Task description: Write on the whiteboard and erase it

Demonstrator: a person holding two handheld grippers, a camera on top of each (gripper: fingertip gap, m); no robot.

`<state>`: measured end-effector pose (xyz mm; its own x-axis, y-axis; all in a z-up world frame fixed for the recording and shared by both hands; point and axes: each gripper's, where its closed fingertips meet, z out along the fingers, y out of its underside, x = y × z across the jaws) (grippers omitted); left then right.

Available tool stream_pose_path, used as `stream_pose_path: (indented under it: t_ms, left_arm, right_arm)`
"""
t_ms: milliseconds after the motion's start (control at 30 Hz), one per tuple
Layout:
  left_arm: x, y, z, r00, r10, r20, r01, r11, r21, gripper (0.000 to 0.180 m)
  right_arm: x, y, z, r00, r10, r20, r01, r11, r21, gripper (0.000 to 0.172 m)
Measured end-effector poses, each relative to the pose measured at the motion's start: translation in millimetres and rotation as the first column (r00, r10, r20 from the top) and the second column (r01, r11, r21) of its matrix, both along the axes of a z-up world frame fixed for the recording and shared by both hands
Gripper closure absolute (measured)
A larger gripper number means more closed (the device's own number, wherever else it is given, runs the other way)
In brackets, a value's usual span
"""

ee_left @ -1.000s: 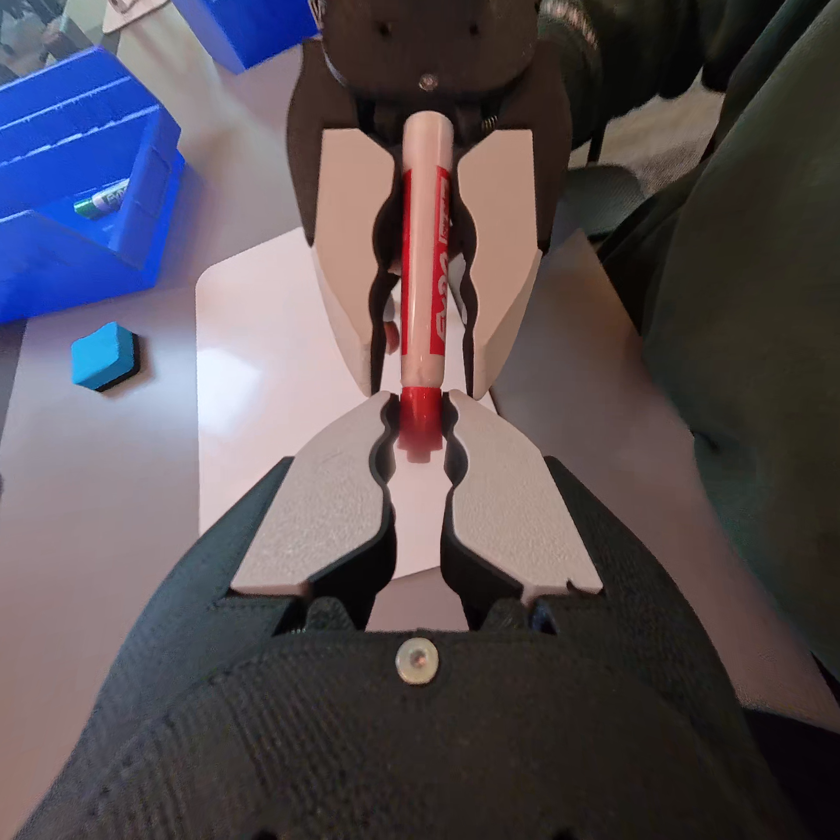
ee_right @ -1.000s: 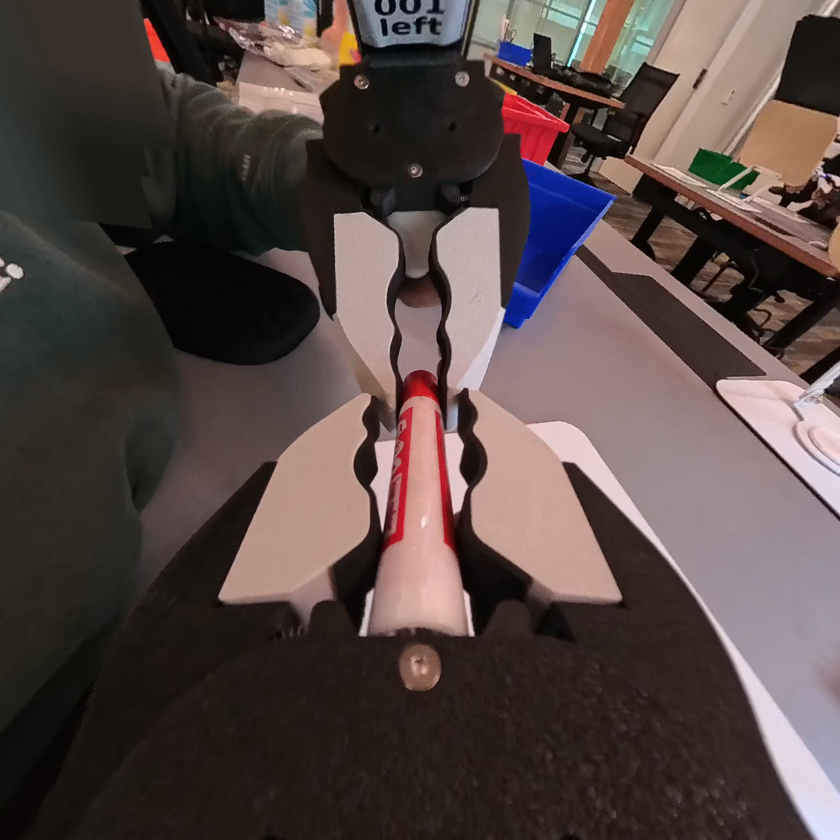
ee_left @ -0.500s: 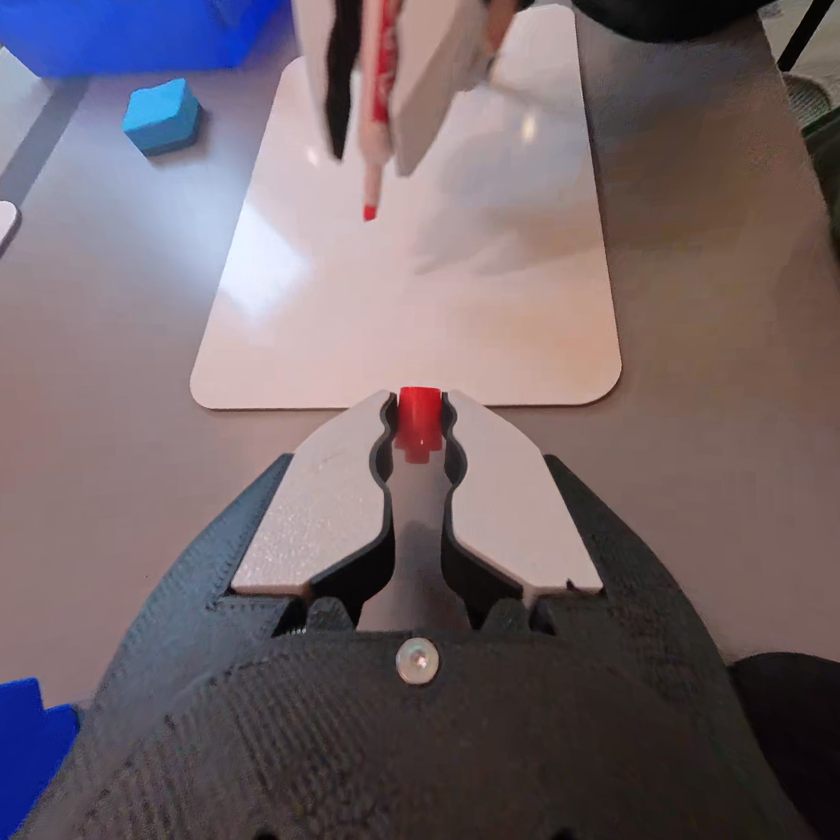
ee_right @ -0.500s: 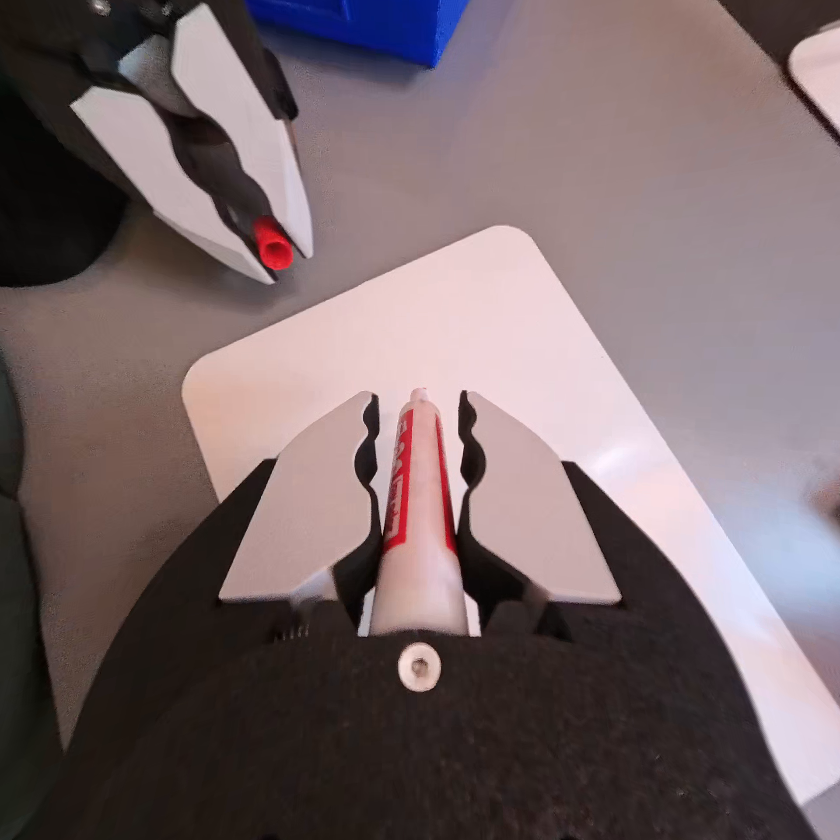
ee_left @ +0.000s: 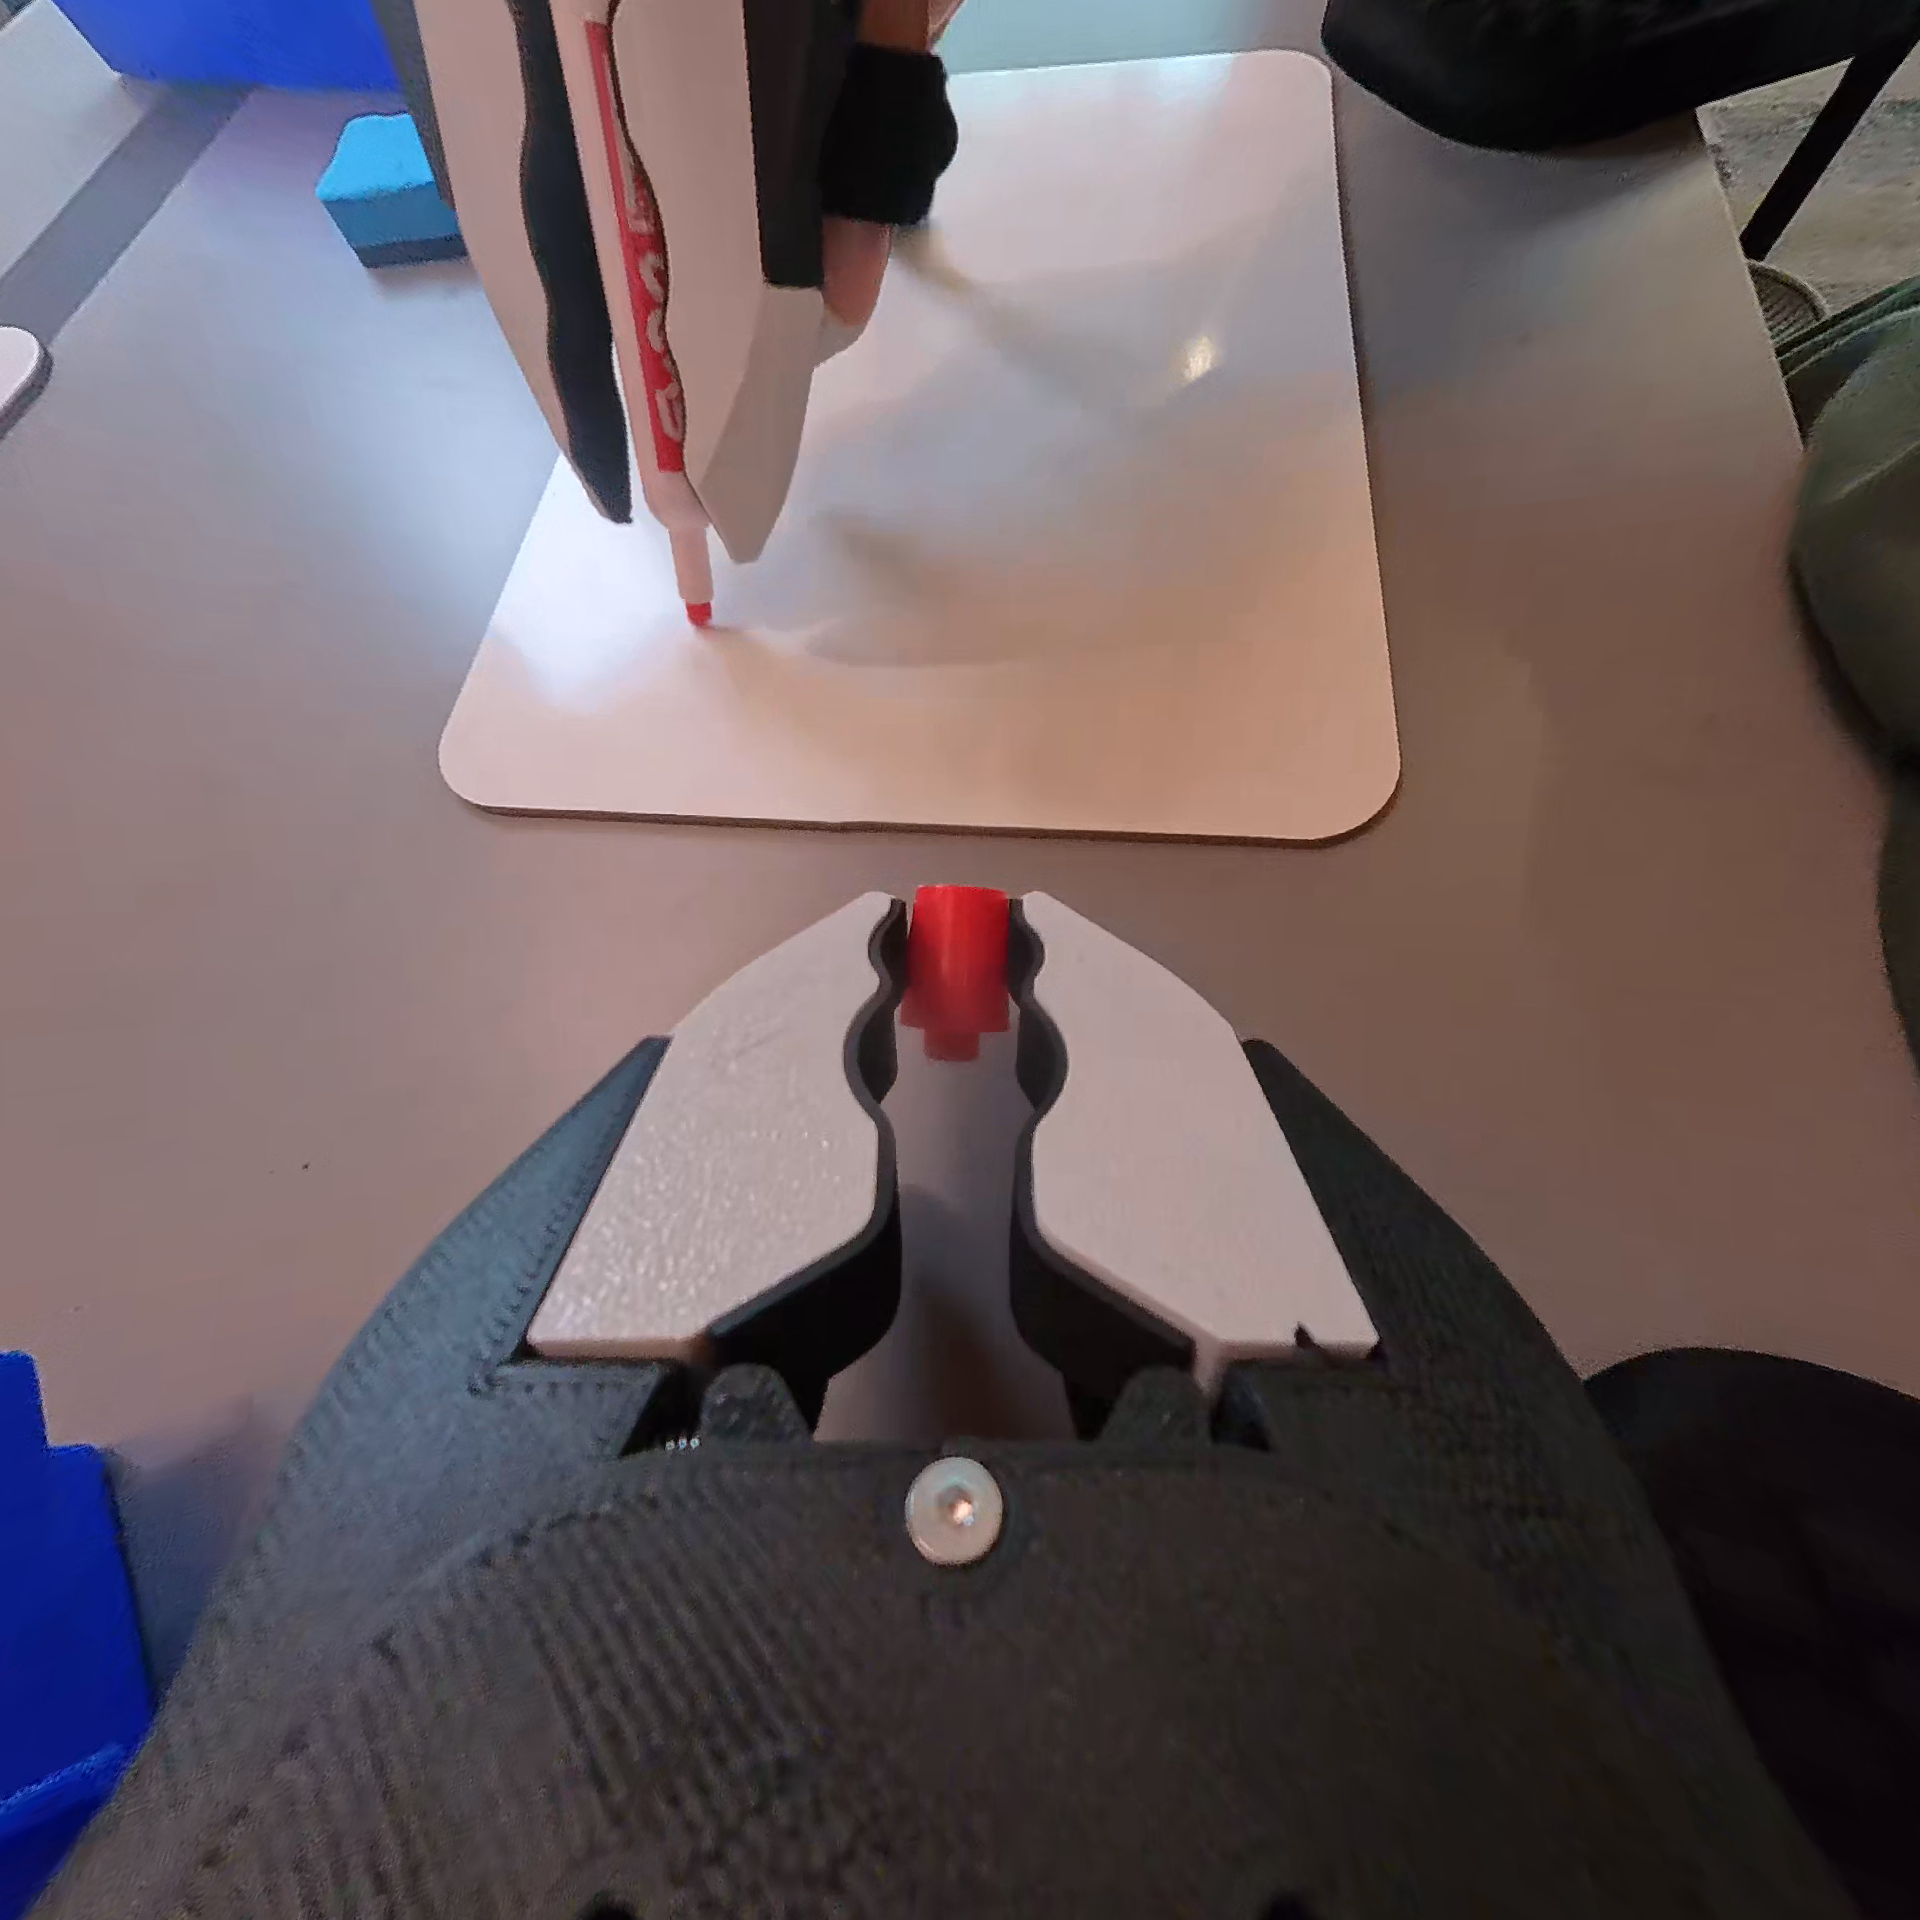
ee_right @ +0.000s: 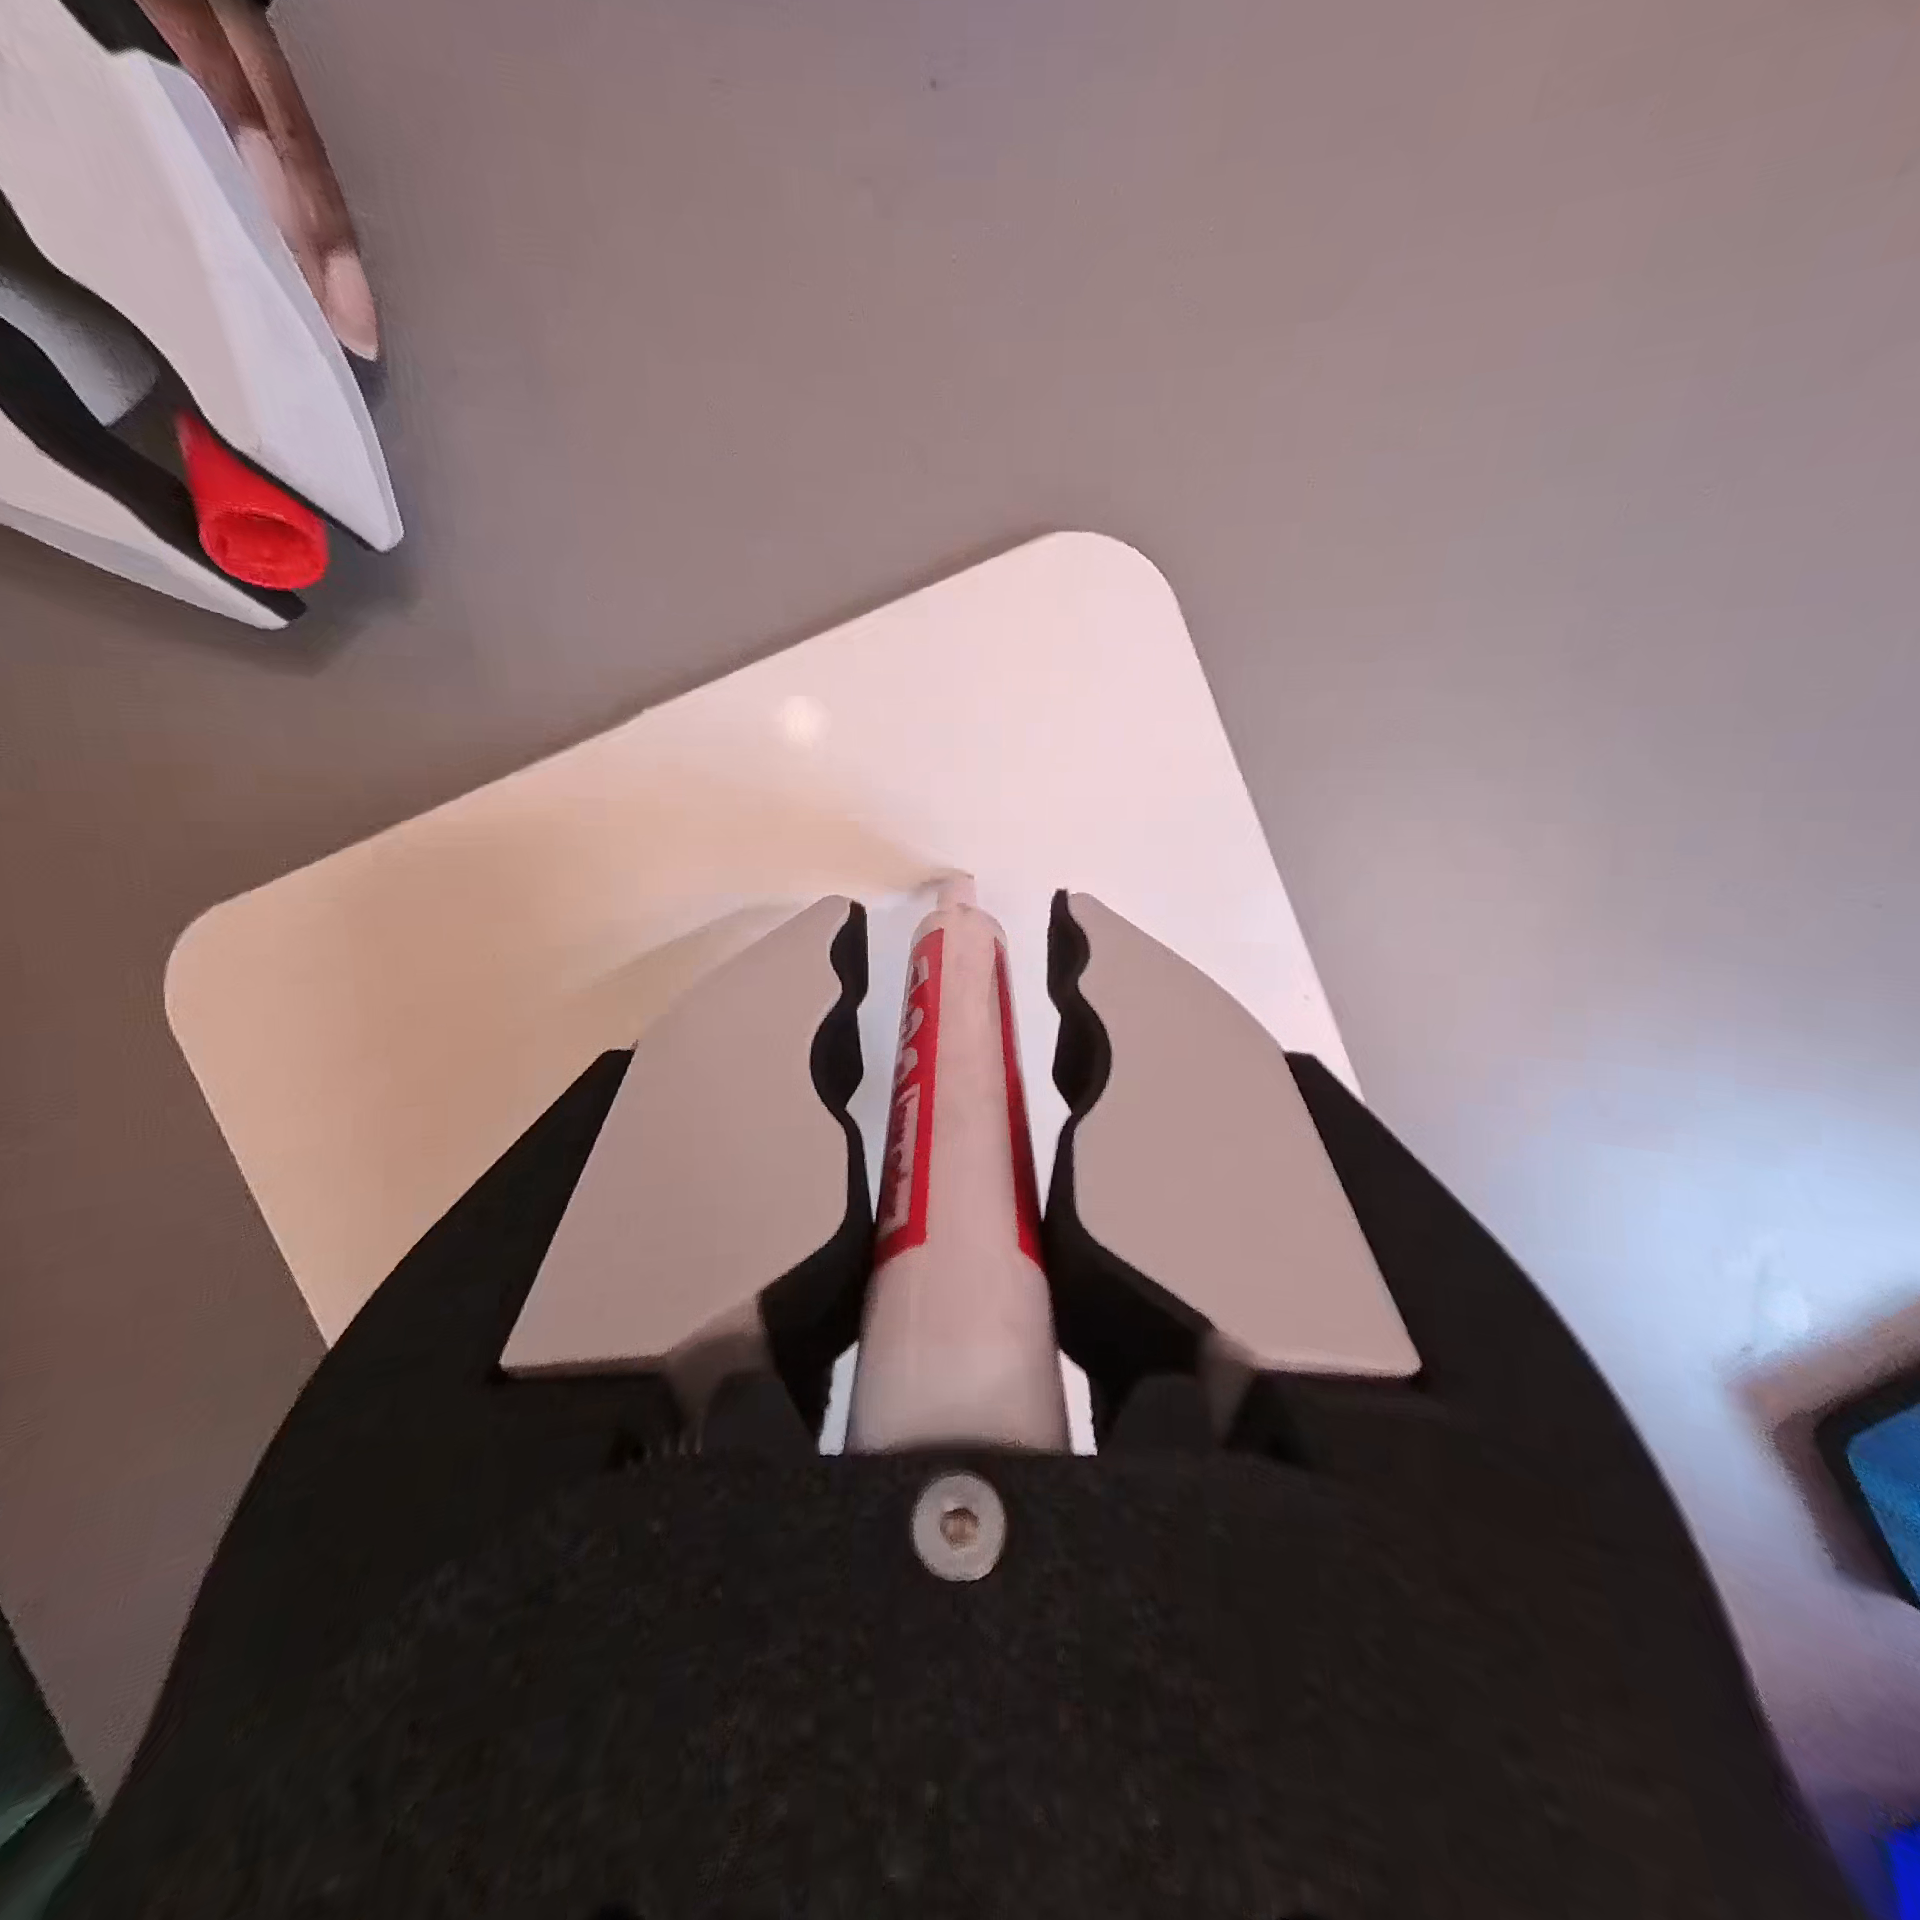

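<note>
A white whiteboard [ee_left: 1039, 571] lies flat on the grey table [ee_left: 260, 831]. My left gripper [ee_left: 956, 914] hovers just in front of the board's near edge, shut on a red marker cap [ee_left: 954, 956] at its fingertips. The right wrist view shows it too, at the upper left [ee_right: 312, 582], with the cap [ee_right: 255, 530] in it. My right gripper [ee_right: 951, 904] is shut on a white and red marker [ee_right: 961, 1122], gripped deep between the fingers and pointing steeply down. The marker's red tip [ee_left: 698, 613] touches the board near its left side. No marks show on the board.
A blue eraser [ee_left: 384, 197] lies on the table left of the board, also at the right edge of the right wrist view [ee_right: 1881, 1475]. A blue bin [ee_left: 52, 1558] sits at the lower left. A person's green sleeve [ee_left: 1860, 520] is at the right.
The cap came off the marker and stayed in my left gripper, which drew back to the board's near edge. My right gripper tilted the marker down until its tip reached the board.
</note>
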<state>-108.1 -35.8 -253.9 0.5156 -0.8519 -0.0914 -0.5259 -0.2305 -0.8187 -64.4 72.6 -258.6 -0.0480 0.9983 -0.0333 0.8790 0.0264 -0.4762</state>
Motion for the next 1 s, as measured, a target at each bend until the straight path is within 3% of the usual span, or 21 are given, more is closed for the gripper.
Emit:
stream_pose_path:
  t_ms: [167, 267, 367, 500, 633, 867, 1000]
  left_arm:
    - [0, -2, -1, 1.000, -0.012, 0.002, 0.012, 1.000, -0.011, 0.162]
    - [-2, -1, -4, 1.000, -0.009, 0.000, 0.009, 1.000, -0.024, 0.162]
    - [-3, 0, -5, 1.000, -0.008, 0.000, 0.008, 1.000, -0.030, 0.162]
    - [-1, -2, -6, 1.000, -0.015, -0.006, 0.015, 1.000, -0.026, 0.162]
    - [-1, -2, -7, 1.000, -0.016, -0.008, 0.016, 0.999, -0.030, 0.161]
    - [1, -4, -8, 1.000, -0.029, -0.011, 0.029, 0.999, -0.030, 0.161]
    - [1, -4, -8, 1.000, -0.028, -0.013, 0.027, 0.999, -0.031, 0.161]
  right_arm:
    - [-8, -38, 0, 0.995, 0.098, 0.019, -0.096, 0.993, -0.065, 0.136]
    - [19, -67, 0, 0.987, 0.147, 0.069, -0.140, 0.986, -0.093, 0.137]
    - [42, -42, 0, 0.991, 0.075, 0.109, -0.071, 0.997, -0.036, 0.136]
    - [14, -2, -1, 0.998, 0.029, 0.058, -0.028, 1.000, -0.009, 0.137]
    - [5, -6, 5, 0.998, 0.057, 0.031, -0.057, 0.998, -0.022, 0.136]
    - [35, 28, 6, 0.997, -0.074, 0.036, 0.074, 0.997, -0.009, 0.136]
    - [39, 8, 0, 0.998, -0.043, 0.053, 0.046, 0.998, -0.049, 0.136]
